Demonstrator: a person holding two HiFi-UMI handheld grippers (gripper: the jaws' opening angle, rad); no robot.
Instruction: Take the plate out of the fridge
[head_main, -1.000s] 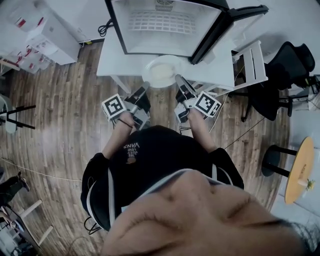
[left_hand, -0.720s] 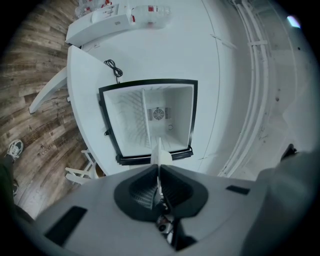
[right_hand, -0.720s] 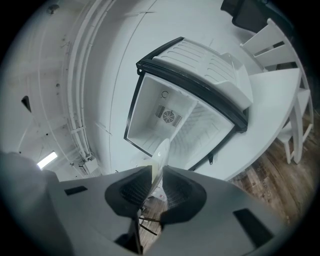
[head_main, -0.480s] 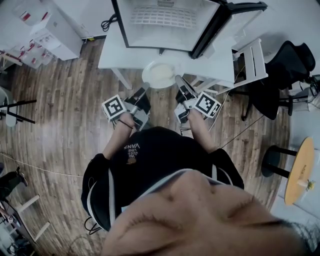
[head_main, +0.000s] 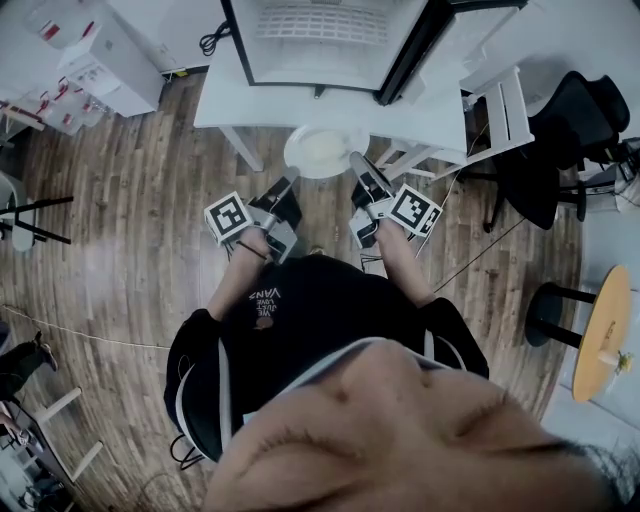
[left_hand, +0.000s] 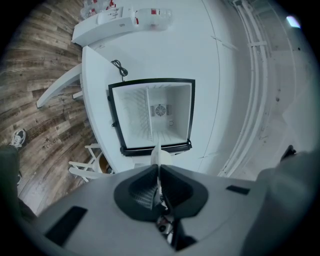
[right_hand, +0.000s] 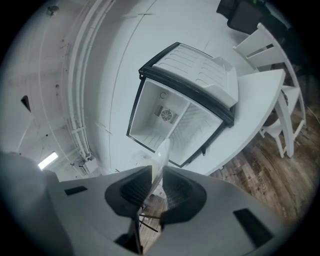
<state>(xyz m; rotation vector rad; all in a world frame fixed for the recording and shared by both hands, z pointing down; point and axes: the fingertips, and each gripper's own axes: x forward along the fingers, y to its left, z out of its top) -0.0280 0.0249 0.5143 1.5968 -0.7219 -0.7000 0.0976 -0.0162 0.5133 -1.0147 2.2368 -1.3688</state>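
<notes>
A round white plate (head_main: 322, 150) hangs level in front of the open fridge (head_main: 318, 38), over the white table's near edge (head_main: 232, 104). My left gripper (head_main: 291, 181) is shut on the plate's near left rim, and my right gripper (head_main: 356, 160) is shut on its right rim. The left gripper view shows the plate (left_hand: 155, 154) edge-on, pinched between the dark pads of the left gripper (left_hand: 158, 173), with the empty fridge (left_hand: 152, 114) beyond. In the right gripper view the plate's rim (right_hand: 161, 151) stands between the pads of the right gripper (right_hand: 155, 186), and the fridge (right_hand: 172, 119) lies ahead.
The fridge door (head_main: 428, 48) swings open to the right. A white chair (head_main: 500, 112) stands at the table's right end, with a black office chair (head_main: 578, 132) beyond it. White boxes (head_main: 102, 62) sit at the upper left, and a round stool (head_main: 598, 342) at the right. The floor is wood.
Both grippers have drawn back from the fridge with the plate between them. The plate has come from over the table to its near edge.
</notes>
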